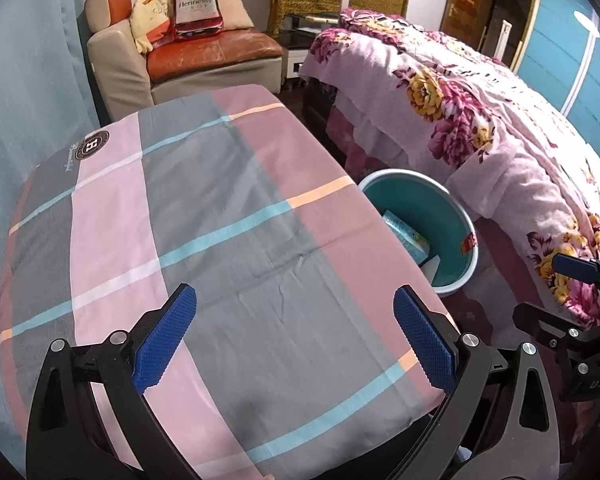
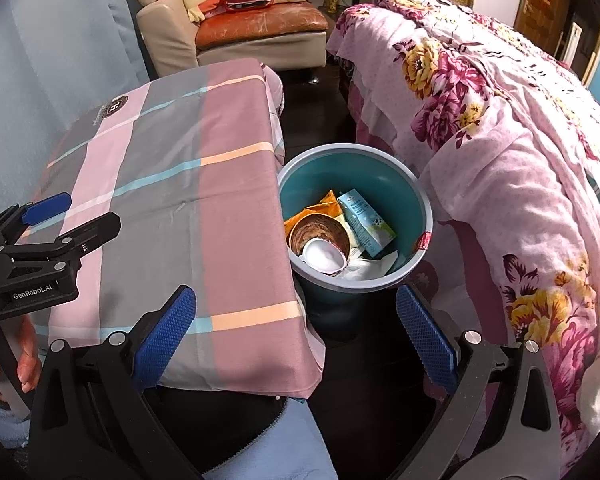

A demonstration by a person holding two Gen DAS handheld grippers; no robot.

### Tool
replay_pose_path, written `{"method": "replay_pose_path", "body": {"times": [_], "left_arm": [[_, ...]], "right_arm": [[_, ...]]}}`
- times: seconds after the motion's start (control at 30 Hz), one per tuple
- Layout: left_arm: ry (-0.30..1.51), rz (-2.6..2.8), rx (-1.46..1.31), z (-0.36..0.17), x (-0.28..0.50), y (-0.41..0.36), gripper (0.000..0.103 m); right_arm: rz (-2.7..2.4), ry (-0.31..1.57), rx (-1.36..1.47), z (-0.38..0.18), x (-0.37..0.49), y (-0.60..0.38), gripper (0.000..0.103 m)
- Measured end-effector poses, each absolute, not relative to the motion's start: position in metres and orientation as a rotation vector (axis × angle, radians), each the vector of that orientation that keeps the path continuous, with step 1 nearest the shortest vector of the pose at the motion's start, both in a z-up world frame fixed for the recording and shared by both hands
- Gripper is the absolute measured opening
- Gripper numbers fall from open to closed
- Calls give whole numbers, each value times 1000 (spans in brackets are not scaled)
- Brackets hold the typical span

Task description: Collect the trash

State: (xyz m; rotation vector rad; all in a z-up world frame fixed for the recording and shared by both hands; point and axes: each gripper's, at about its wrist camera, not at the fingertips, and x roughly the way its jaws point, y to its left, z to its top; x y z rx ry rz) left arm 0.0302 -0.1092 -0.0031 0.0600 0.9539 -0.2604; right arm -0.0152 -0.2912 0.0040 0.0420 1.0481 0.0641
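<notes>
A teal bin [image 2: 400, 188] [image 1: 456, 216] stands on the floor between the table and the bed. In the right wrist view it holds a brown paper bowl [image 2: 320, 236], a white lid [image 2: 324, 259], an orange wrapper [image 2: 327, 207], a blue-green carton [image 2: 366, 220] and white paper [image 2: 370, 270]. My right gripper [image 2: 296, 332] hovers open and empty just in front of the bin, over the table's near right corner. My left gripper [image 1: 294, 336] is open and empty above the checked tablecloth [image 1: 204, 216]. The left wrist view shows only the carton [image 1: 406, 234] inside the bin.
A bed with a pink floral blanket [image 2: 500, 128] flanks the bin on the right. An armchair with cushions and a bottle-shaped pillow [image 1: 198, 8] stands at the back. A blue curtain [image 1: 28, 92] hangs on the left. A hand [image 2: 4, 356] holds the left gripper's handle.
</notes>
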Motion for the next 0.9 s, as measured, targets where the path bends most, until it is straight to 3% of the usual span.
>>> {"method": "replay_pose_path", "body": {"times": [0.9], "left_arm": [[921,-201,55,-25,42,-99,99]], "right_arm": [[52,1069,42,-15,2,-289,96]]}}
